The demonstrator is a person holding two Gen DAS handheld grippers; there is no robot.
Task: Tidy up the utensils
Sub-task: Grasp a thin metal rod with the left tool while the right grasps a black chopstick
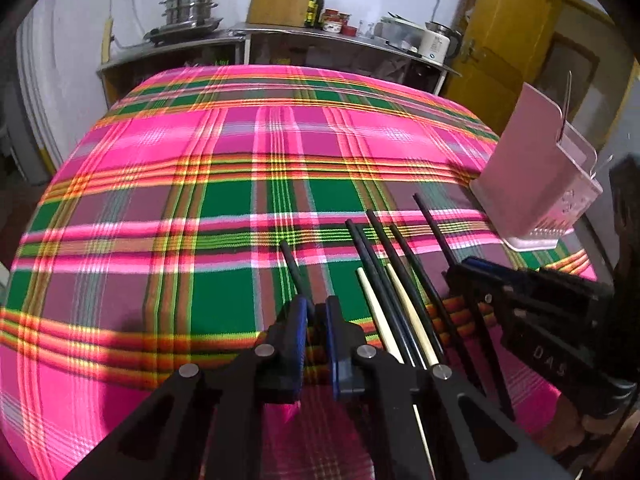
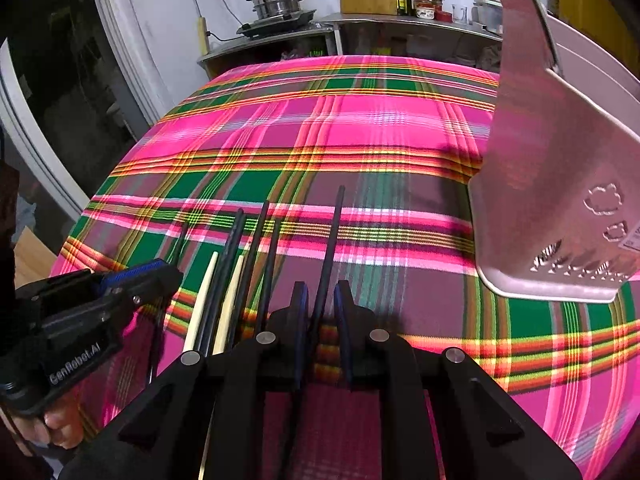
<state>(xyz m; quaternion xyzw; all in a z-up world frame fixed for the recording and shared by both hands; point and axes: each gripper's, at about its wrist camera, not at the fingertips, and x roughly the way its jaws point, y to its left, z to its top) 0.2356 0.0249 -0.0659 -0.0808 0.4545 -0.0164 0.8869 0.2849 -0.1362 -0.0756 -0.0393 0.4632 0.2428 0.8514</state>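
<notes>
The table [image 1: 160, 200] is covered by a pink, green and orange plaid cloth. Black and pale chopsticks [image 1: 404, 280] lie side by side near its front edge. A pink utensil holder [image 2: 560, 200] stands upright to their right. The left gripper [image 1: 316, 312] clamps one black chopstick [image 1: 290, 260]; the right gripper [image 2: 322, 300] clamps another chopstick [image 2: 334, 232]. A steel counter [image 1: 240, 36] with a steamer pot [image 1: 192, 4] lines the white back wall.

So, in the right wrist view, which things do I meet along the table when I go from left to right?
Left gripper → two pale chopsticks with black chopsticks among them → right gripper, shut on one black chopstick → pink utensil holder.
</notes>
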